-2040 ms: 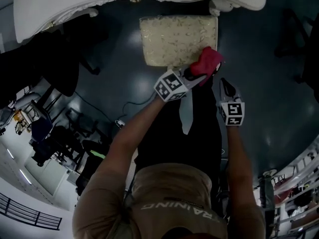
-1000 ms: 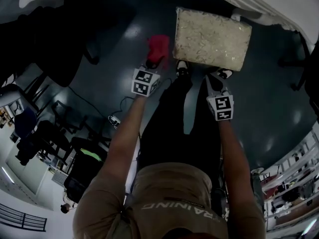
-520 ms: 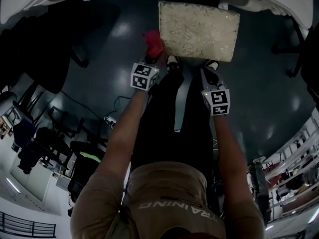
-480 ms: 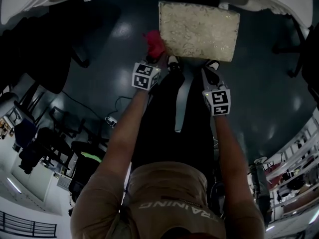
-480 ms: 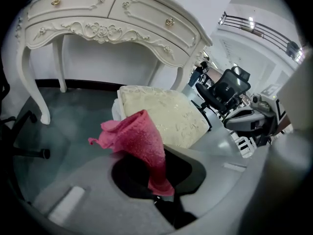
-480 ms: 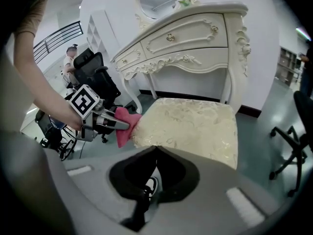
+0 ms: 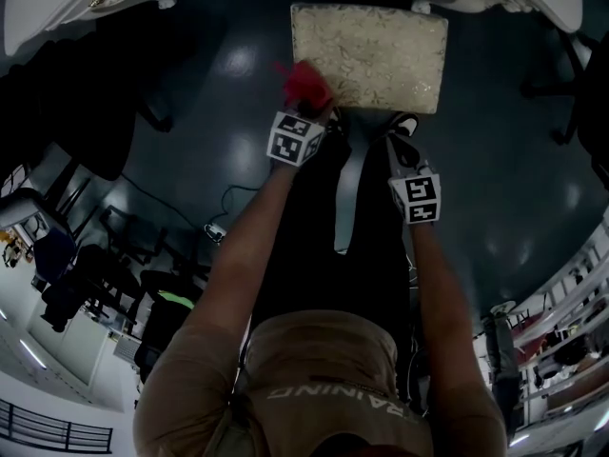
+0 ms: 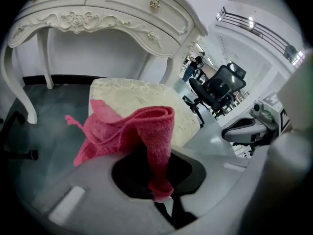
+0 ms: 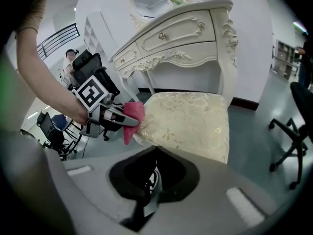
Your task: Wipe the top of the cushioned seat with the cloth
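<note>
Just ahead of the left claw point(image 8: 165, 195), the pink cloth point(image 8: 132, 131) bunches up from jaws clamped on one fold of it. Its loose end flops forward toward the cushioned seat point(image 9: 190, 116). From the right gripper view the cloth sits at the seat's corner nearest that claw, touching or just beside the edge rather than spread flat on the cream patterned top. The right claw point(image 9: 152, 177) hangs short of the seat's near edge with its jaws together and nothing between them.

My reading is that a wiping stroke is being set up and none is under way. The next move calls for raising the cloth over the corner, pressing it down on the padding, and drawing it across the top away from the left claw toward the far side, where a white carved dressing table point(image 9: 181, 33) stands.

Neither the cloth nor the seat shows a brand or label. Each claw's cube carries black-and-white square markers. Pale lettering on the back of the person's shirt point(image 7: 324, 393) seems to spell "TRAINING", partly cut off.
</note>
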The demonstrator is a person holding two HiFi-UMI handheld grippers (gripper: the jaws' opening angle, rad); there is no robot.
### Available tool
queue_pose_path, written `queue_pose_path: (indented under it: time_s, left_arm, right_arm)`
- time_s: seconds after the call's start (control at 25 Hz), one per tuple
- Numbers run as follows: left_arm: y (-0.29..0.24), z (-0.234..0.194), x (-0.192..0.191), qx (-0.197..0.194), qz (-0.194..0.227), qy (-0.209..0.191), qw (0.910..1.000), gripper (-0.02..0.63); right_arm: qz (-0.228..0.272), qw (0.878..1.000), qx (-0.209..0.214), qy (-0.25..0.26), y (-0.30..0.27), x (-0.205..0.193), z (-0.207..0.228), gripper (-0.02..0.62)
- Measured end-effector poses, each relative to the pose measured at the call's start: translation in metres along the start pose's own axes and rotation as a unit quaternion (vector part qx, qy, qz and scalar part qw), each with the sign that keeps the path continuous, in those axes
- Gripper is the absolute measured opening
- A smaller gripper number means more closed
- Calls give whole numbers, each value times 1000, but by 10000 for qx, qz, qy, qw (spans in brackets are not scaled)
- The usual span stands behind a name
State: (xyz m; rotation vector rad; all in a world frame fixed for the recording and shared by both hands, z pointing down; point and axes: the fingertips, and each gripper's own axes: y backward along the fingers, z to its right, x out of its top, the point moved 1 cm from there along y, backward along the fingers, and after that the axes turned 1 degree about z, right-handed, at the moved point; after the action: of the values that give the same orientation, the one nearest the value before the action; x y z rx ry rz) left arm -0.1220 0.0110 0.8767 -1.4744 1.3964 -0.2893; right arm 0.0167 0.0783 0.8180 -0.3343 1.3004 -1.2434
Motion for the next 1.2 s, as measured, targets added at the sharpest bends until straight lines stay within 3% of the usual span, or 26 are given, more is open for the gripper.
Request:
queue_pose_path:
  time_s: [0.52,1.2]
  left_arm:
    - [-72,95,27,-578,-261,-237,9977,41]
    - [-142,179,58,-811,-378,-544,9945,41]
  right_arm:
    - [-39,9998,-131,-113,40,-26,67,3]
    - [-14,9995,-39,-320,75,-46,132,3]
